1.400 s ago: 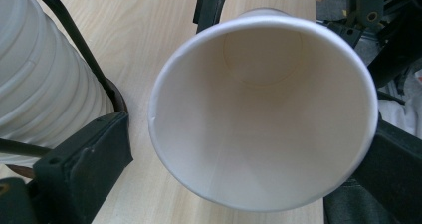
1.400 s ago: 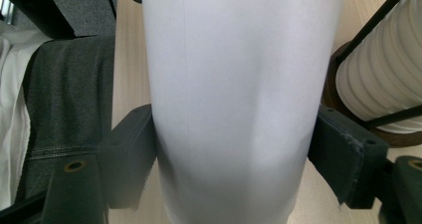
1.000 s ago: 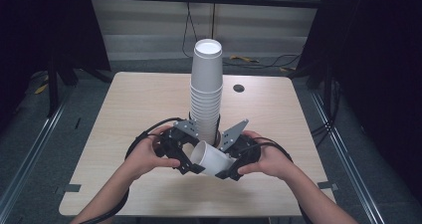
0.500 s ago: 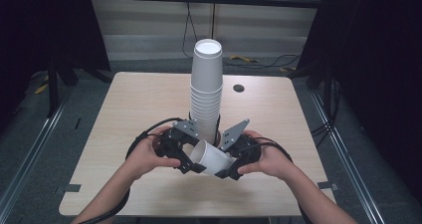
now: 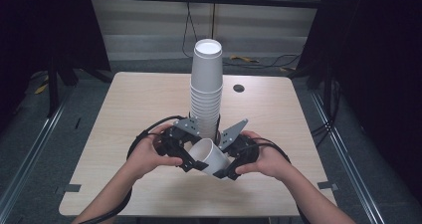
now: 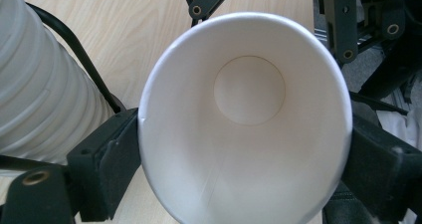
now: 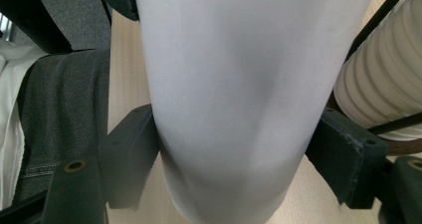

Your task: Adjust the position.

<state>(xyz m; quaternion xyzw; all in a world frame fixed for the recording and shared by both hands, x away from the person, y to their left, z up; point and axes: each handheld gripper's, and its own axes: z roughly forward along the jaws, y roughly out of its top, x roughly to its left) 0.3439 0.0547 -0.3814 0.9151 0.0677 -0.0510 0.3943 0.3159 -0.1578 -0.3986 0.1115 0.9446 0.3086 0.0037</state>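
A single white paper cup [image 5: 210, 156] lies tilted between both grippers, just in front of a tall stack of white cups [image 5: 206, 89]. My left gripper [image 5: 195, 162] is shut on the cup's rim [image 6: 244, 119]; its black pads [image 6: 112, 159] press either side of the mouth and I look straight into the cup. From the other side my right gripper [image 5: 222, 170] is shut on the cup's body [image 7: 234, 99], near the base, with a pad [image 7: 132, 152] on each flank. The stack [image 6: 40, 84] stands close by in the left gripper view, and its ridged rims [image 7: 383, 79] appear in the right gripper view.
The light wooden table [image 5: 124, 109] has a small dark hole [image 5: 238, 88] behind the stack to the right. Black cables [image 5: 149, 132] loop from both grippers across the tabletop. Dark floor and rails surround the table.
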